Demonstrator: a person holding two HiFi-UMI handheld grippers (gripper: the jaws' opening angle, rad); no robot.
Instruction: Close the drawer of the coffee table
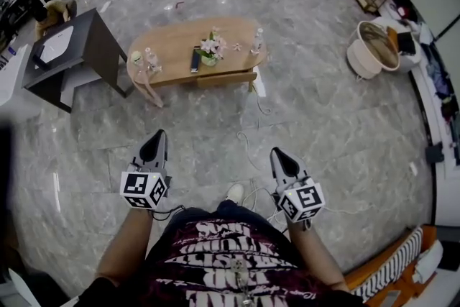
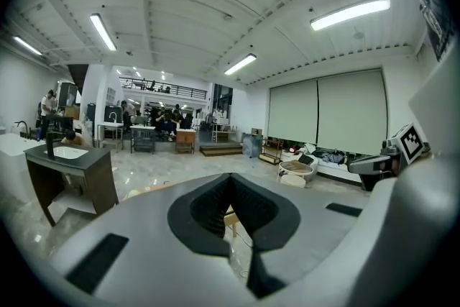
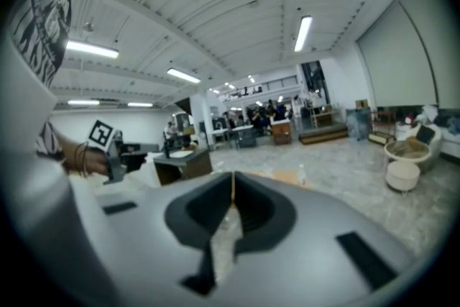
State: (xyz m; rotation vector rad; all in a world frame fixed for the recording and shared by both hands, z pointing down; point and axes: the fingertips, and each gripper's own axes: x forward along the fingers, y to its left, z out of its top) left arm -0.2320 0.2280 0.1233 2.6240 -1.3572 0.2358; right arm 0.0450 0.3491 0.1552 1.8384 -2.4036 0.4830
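Note:
The oval wooden coffee table [image 1: 172, 39] stands on the marble floor well ahead of me. Its drawer front [image 1: 226, 78] shows under the near edge and seems to stick out a little. A flower vase [image 1: 210, 50], a clear bottle [image 1: 256, 39] and a dark remote [image 1: 195, 59] are on the tabletop. My left gripper [image 1: 157, 135] and right gripper [image 1: 276, 152] are held side by side near my body, far short of the table. Both are shut and hold nothing. In the right gripper view the table [image 3: 284, 176] shows just beyond the shut jaws.
A dark stand with a white basin [image 1: 72, 54] sits left of the table. A white power strip [image 1: 259, 88] and cables [image 1: 251, 127] lie on the floor between me and the table. A round white basket [image 1: 374, 47] is at the right, an orange seat [image 1: 402, 269] at the lower right.

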